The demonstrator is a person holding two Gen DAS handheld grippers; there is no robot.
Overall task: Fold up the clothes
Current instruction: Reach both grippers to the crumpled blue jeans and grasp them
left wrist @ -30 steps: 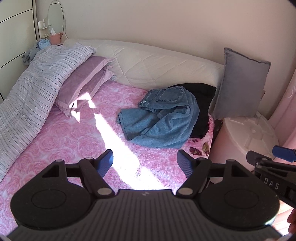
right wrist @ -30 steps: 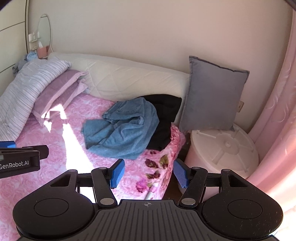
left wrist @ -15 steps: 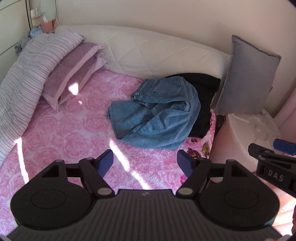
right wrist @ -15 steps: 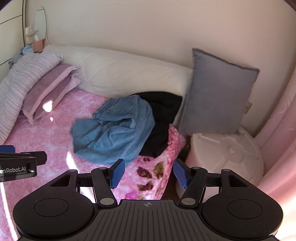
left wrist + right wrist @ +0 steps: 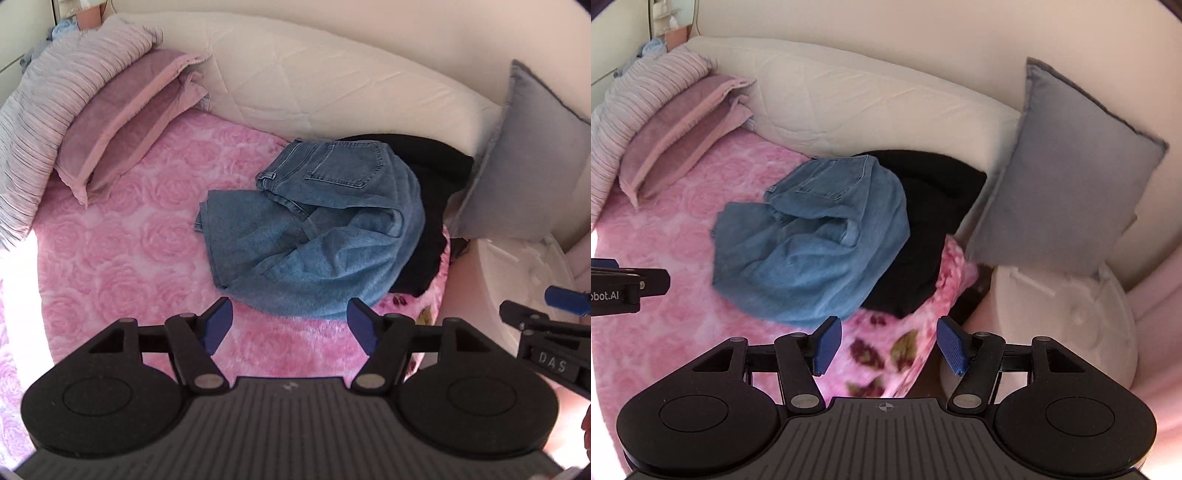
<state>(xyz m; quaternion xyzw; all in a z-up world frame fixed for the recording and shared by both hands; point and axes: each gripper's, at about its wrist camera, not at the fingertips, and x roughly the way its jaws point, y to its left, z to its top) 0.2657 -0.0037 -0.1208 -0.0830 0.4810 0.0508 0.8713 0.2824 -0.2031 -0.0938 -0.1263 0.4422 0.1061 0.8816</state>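
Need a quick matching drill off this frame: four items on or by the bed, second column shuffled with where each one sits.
Column 1:
1. jeans
2. black garment
3. grey cushion
4. purple pillows

Column 2:
A. propped upright past the bed's right edge, above the white round lid
B. crumpled in a heap on the pink blanket, back pocket showing
C. stacked at the head of the bed, beside the striped duvet
D. partly buried under the denim, near the white headboard

Pairs: 1-B, 2-D, 3-A, 4-C
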